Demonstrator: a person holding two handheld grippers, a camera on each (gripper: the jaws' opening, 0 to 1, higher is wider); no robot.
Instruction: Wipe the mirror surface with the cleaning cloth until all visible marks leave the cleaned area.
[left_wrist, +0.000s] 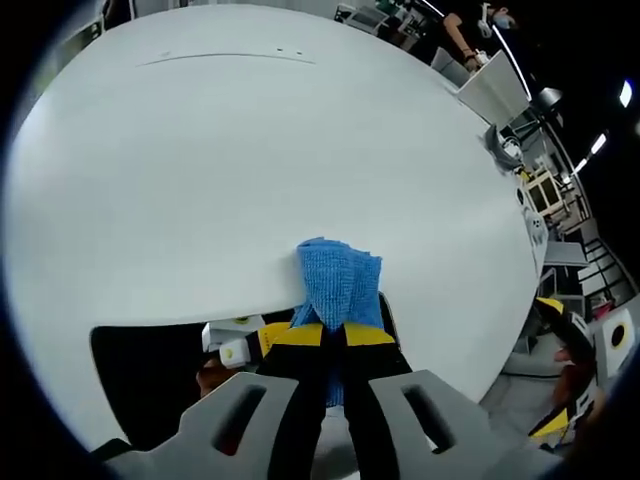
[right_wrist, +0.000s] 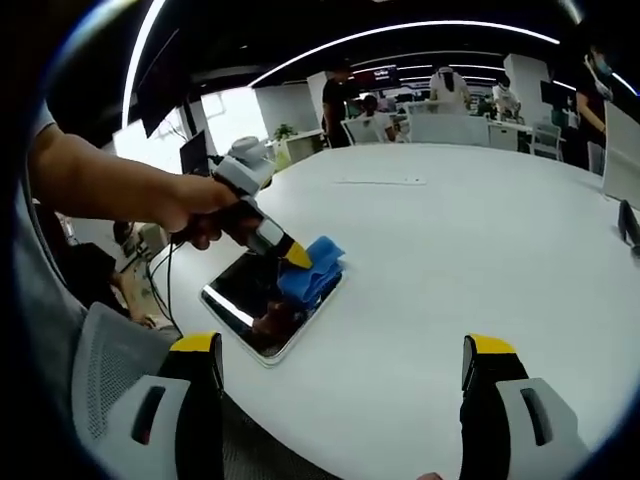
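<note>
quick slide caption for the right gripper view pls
Left gripper, shut on a blue cleaning cloth, wipes a rectangular dark mirror on a round white table; right gripper open.

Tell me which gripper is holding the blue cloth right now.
The left gripper, the one the hand holds over the mirror, is shut on the blue cloth. The right gripper stands open over bare white table, apart from both.

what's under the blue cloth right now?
The mirror on the white table: the blue cloth, clamped in the left gripper, covers its far corner. Any marks beneath it are hidden.
</note>
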